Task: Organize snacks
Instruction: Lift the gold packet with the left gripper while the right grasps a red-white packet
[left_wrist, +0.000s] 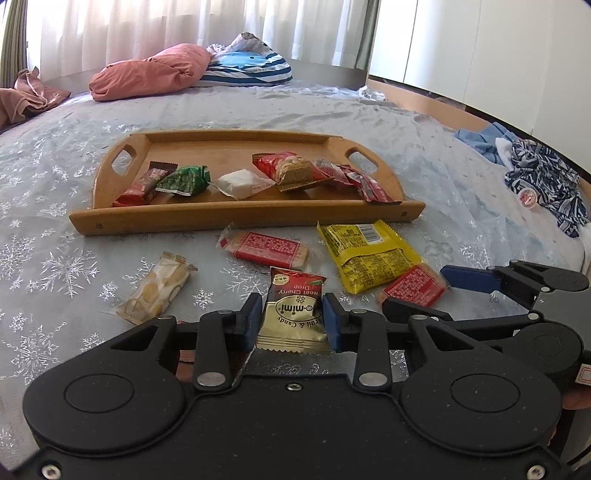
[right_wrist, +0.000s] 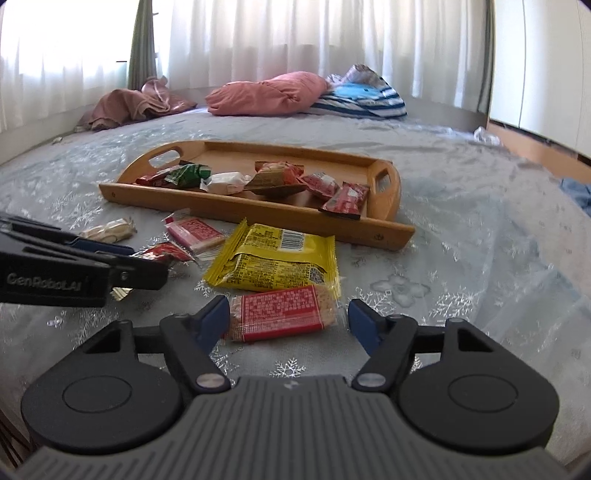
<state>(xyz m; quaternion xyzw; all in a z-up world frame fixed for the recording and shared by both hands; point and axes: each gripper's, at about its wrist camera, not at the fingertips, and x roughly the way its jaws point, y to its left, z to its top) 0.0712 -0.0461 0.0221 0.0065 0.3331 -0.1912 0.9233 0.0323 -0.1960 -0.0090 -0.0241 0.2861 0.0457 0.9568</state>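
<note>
Down on the snowflake bedspread (left_wrist: 55, 229) the left gripper (left_wrist: 291, 321) had its blue pads clamped on a gold-and-red cherry candy packet (left_wrist: 293, 308), squeezing both edges. Beside it, the right gripper (right_wrist: 286, 321) sat with its jaws spread around a red-labelled cracker pack (right_wrist: 282, 314); the left pad looked just at the wrapper's end, the right pad stood clear of it, so no grip there. A yellow snack bag (right_wrist: 275, 260) lay touching that cracker pack on its far side. Another red cracker pack (left_wrist: 266, 249) and a pale biscuit packet (left_wrist: 155, 290) lay loose nearby. Beyond them sat the wooden tray (left_wrist: 240, 218), already carrying a row of snacks: a dark red bar (left_wrist: 142, 184), a green packet (left_wrist: 183, 181), a white one (left_wrist: 240, 184), more red wrappers
</note>
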